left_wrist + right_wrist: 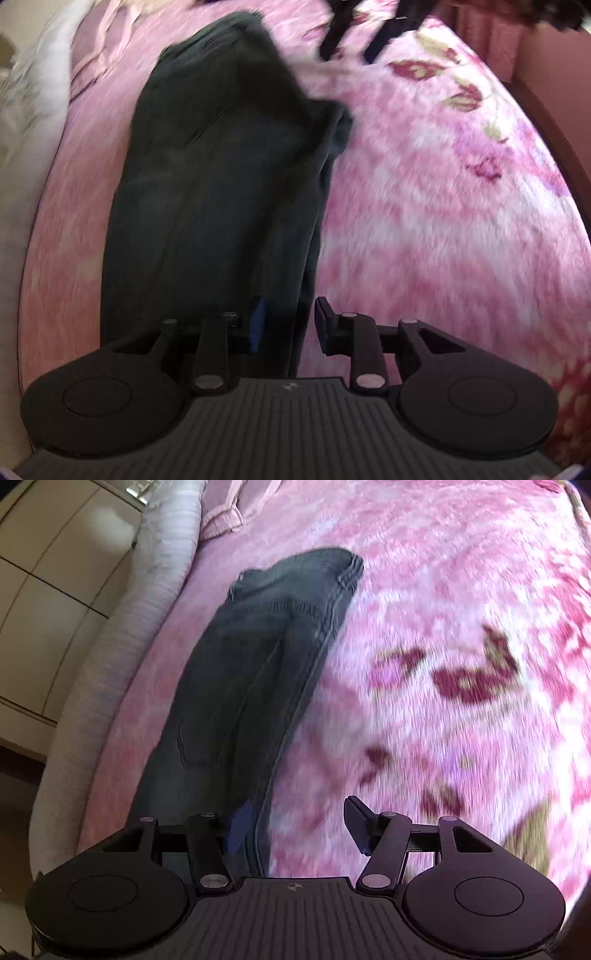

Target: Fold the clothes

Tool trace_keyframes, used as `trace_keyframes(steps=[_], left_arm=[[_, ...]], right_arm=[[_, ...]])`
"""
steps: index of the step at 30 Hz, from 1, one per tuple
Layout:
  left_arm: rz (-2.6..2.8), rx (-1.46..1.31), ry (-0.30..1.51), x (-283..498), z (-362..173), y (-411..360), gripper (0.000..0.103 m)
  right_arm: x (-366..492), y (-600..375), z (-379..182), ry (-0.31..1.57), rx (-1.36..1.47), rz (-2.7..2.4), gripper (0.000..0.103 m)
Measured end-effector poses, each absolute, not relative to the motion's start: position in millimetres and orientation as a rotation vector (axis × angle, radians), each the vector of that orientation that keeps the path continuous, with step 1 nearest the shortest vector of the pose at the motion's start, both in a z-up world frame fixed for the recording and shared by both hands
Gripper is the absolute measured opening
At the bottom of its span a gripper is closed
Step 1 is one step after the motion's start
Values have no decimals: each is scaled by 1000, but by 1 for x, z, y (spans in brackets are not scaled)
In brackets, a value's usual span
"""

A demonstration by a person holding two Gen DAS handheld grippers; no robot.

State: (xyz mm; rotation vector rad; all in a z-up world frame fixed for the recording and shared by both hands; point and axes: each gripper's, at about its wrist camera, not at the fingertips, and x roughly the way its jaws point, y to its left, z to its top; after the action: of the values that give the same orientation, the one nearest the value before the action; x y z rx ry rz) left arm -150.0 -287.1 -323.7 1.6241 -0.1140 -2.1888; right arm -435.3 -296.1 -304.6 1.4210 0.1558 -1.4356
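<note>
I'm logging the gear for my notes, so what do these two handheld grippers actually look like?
The left gripper and the right gripper look identical: matte black, ribbed base plate, two round discs, linkage arms with silver pins, a blue pad on one finger. No cables or sleeves show.

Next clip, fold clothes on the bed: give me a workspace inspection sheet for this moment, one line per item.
Surface: pink floral blanket covering the bed.
Job's things: dark jeans lying lengthwise, legs doubled together.
Clutter: pink garment near the far edge.
Grippers: left gripper open, jeans' edge between its fingers; right gripper open, jeans' edge just inside its left finger.
Cables: nothing seen.
Surroundings: white ribbed bed edge, tiled floor.
</note>
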Motion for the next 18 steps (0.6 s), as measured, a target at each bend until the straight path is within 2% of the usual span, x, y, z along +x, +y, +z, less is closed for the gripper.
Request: trace_keyframes(steps=[4,9,14,18], left_arm=[[-1992,1581,87,-77,-307,-289,28],[-1794,1477,268,16,-277,-274,35],[-1691,1371,353,96,-251,-244,38],[-1671,1321,371,142,-237,-220,44]], right_arm=[[-393,-263,-298,296,1464,-1447,66],[-351,-236,-259,394,1422,-1454,72],[-311,-214,-211,437,1323,-1458,76],[-279,-194,-177,434,1236,-1484,77]])
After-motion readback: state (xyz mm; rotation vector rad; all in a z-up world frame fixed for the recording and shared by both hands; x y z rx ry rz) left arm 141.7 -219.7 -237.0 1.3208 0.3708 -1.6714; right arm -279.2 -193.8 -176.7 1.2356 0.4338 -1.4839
